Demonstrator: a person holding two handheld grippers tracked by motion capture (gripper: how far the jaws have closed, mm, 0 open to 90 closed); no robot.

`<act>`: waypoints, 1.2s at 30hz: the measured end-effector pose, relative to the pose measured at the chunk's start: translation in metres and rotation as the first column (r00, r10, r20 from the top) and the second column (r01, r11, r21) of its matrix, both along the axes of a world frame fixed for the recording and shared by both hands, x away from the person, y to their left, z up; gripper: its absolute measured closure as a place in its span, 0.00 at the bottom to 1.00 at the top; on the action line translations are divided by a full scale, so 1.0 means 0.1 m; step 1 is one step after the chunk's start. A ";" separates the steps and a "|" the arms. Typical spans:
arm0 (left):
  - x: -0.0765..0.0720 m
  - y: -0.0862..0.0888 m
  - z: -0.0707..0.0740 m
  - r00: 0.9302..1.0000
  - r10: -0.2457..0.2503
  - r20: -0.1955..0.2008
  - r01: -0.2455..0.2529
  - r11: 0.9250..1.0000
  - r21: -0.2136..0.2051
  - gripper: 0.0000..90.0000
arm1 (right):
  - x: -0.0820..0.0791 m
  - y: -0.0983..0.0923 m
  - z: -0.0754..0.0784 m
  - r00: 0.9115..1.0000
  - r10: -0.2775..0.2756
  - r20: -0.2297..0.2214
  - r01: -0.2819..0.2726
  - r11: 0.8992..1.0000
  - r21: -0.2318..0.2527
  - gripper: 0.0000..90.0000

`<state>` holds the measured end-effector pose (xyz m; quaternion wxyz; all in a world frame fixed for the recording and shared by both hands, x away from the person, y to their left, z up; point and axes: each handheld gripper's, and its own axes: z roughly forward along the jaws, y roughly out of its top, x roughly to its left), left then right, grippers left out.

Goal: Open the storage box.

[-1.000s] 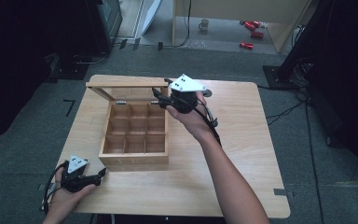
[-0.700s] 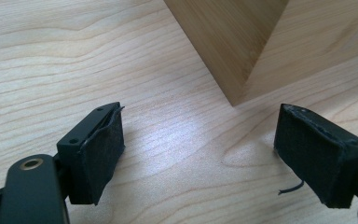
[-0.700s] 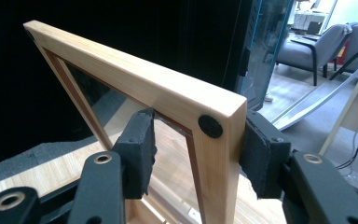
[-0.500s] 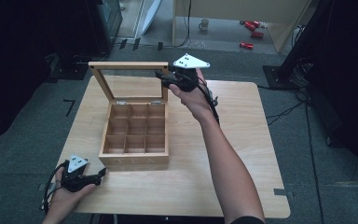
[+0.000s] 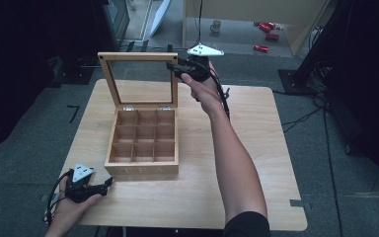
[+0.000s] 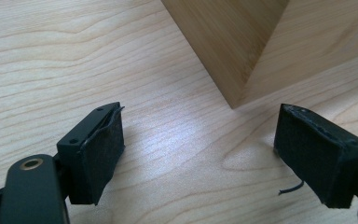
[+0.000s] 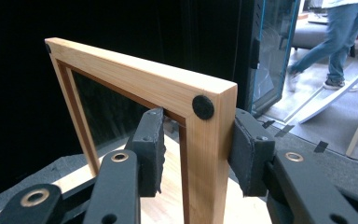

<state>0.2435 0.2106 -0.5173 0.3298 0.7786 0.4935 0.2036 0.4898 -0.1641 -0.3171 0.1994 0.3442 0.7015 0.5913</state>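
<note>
At twelve o'clock, the right gripper (image 5: 173, 66) clamps the upright glass-paned wooden lid (image 5: 138, 79) of the nine-compartment wooden tea box (image 5: 143, 148), while the left gripper (image 5: 109, 181) rests wide at seven o'clock.

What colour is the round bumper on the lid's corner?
Black, on the bumper of the light wooden lid; the right gripper view shows it best.

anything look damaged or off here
Only minor wear: the left gripper has a frayed pad lifting at its edge. The wooden box sits square, its lid upright.
</note>
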 end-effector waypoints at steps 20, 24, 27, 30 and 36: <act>0.01 -0.01 0.00 1.000 -0.008 0.003 0.008 1.000 0.022 0.18 | 0.55 0.04 -0.10 0.987 -0.082 -0.137 0.092 0.994 0.065 0.67; 0.01 -0.01 0.00 1.000 -0.007 0.003 0.007 1.000 0.021 0.18 | 0.61 0.06 -0.12 0.982 -0.105 -0.159 0.117 0.991 0.069 0.67; 0.01 -0.01 0.00 1.000 -0.007 0.003 0.007 1.000 0.021 0.18 | 0.58 0.07 -0.10 0.982 -0.116 -0.151 0.126 0.990 0.060 0.65; 0.01 -0.01 0.00 1.000 -0.007 0.002 0.007 1.000 0.020 0.18 | 0.51 0.06 -0.08 0.982 -0.129 -0.140 0.138 0.989 0.057 0.45; 0.00 -0.01 0.00 1.000 -0.008 0.001 0.008 1.000 0.021 0.18 | 0.31 -0.02 -0.04 0.981 -0.147 -0.126 0.155 0.986 0.054 0.23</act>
